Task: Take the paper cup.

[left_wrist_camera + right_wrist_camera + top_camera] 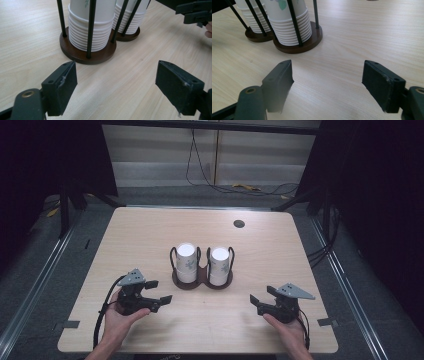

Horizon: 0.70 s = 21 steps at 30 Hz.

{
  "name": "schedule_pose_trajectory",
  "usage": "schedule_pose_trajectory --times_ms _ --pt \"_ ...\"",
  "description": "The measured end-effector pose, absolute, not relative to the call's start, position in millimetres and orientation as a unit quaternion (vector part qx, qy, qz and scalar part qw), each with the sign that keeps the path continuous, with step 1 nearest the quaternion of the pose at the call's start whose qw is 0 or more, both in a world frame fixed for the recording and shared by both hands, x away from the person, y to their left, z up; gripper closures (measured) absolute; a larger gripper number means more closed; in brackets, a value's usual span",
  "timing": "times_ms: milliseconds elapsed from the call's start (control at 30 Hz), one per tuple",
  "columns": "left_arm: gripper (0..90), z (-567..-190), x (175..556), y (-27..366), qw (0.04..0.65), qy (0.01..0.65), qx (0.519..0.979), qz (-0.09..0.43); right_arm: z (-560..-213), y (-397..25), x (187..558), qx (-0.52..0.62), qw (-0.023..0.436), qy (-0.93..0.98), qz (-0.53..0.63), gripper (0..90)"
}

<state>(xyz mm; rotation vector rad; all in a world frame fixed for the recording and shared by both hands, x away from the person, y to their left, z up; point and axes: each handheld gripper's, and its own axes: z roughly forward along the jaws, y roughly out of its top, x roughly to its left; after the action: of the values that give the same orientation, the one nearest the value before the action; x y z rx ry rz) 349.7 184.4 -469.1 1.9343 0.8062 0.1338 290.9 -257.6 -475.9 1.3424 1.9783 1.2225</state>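
Cup stacks: two stacks of white paper cups, the left stack point(186, 262) and the right stack point(219, 265), are seen at the middle of the table point(145, 235), each standing upright with its long axis vertical and its wider end down, the rims nested in rings near the base.
Cup holder: a dark wooden double base point(201, 281) with thin black upright rods point(91, 27) is seen around both stacks; the two round bases lie side by side, across the table.
Left gripper: the left gripper point(155, 291) is held in a hand point(116, 316) at the near left of the table, pointed toward the holder; its jaws are spread wide with nothing between them, clear of the holder. In the left gripper view the nearer stack point(91, 25) is seen just ahead, and the other gripper at the top right.
Right gripper: the right gripper point(263, 298) is held in a hand point(287, 330) at the near right, pointed left toward the holder; its jaws are spread wide and grasp nothing. In the right gripper view the nearer stack point(289, 23) is seen ahead at the left.
Table hole: a small dark round opening point(239, 223) is seen at the far side of the table, well apart from the holder.
Background: cables point(200, 170) are seen on the floor beyond the far edge.
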Motion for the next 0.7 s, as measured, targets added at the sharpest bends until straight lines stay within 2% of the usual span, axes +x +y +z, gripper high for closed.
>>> schedule_pose_trajectory --times_ms 433,567,700 --pt "17.2 -464.3 348.0 182.6 0.504 0.329 0.797 0.045 -473.6 -251.8 287.0 0.476 0.222 0.727 0.442 24.8" --pt "21.2 -461.4 348.2 183.5 0.517 0.329 0.789 0.042 -471.9 -247.5 284.9 0.468 0.223 0.732 0.442 24.8" --pt "21.5 -452.0 352.7 185.0 0.527 0.331 0.781 0.042 -472.0 -243.9 284.5 0.463 0.22 0.736 0.443 24.8"
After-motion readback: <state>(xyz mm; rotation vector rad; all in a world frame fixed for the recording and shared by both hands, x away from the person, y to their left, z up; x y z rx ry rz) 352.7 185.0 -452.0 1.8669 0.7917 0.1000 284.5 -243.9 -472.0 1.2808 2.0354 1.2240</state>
